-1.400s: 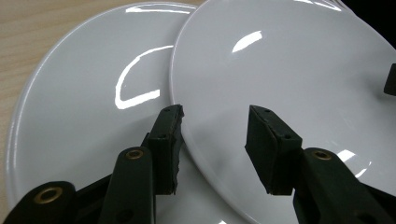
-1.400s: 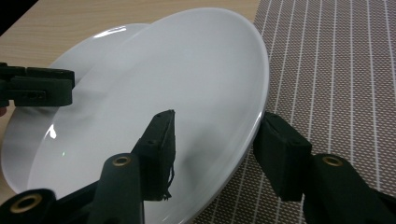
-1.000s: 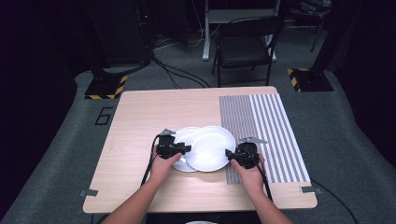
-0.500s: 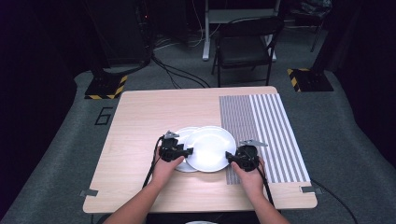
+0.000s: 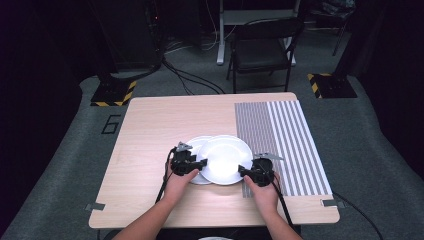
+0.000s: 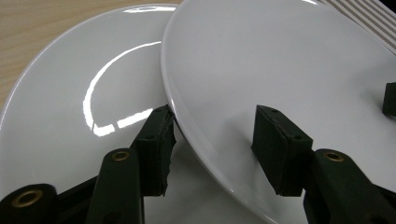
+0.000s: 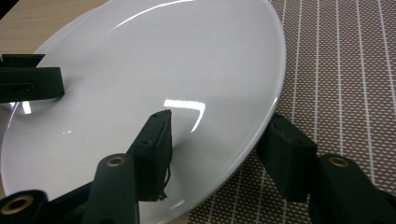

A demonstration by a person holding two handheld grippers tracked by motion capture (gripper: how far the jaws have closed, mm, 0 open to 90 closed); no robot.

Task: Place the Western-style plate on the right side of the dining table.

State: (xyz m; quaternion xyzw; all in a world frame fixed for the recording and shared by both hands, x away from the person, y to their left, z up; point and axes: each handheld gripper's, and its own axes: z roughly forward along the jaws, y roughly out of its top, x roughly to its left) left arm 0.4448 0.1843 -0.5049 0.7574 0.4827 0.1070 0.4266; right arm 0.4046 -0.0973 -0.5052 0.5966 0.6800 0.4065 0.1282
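Observation:
Two white plates overlap on the wooden table (image 5: 150, 125). The upper plate (image 5: 225, 157) rests partly on the lower plate (image 5: 196, 144) and partly over the striped mat (image 5: 285, 135). My left gripper (image 5: 202, 163) straddles the upper plate's left rim (image 6: 280, 60) above the lower plate (image 6: 93, 93). Its pads (image 6: 159, 140) stand apart from the rim; its jaws have just come apart, then closed in a little. My right gripper (image 5: 242, 171) straddles the front right rim (image 7: 163, 70). Its jaws have just been opening and are off the plate, the rim between them.
The mat covers the table's right part. Bare wood lies to the left and behind the plates. Off the table's far side stand a folding chair (image 5: 262, 50) and two stand bases with yellow-black tape (image 5: 112, 92) (image 5: 330, 85). Cables run over the floor.

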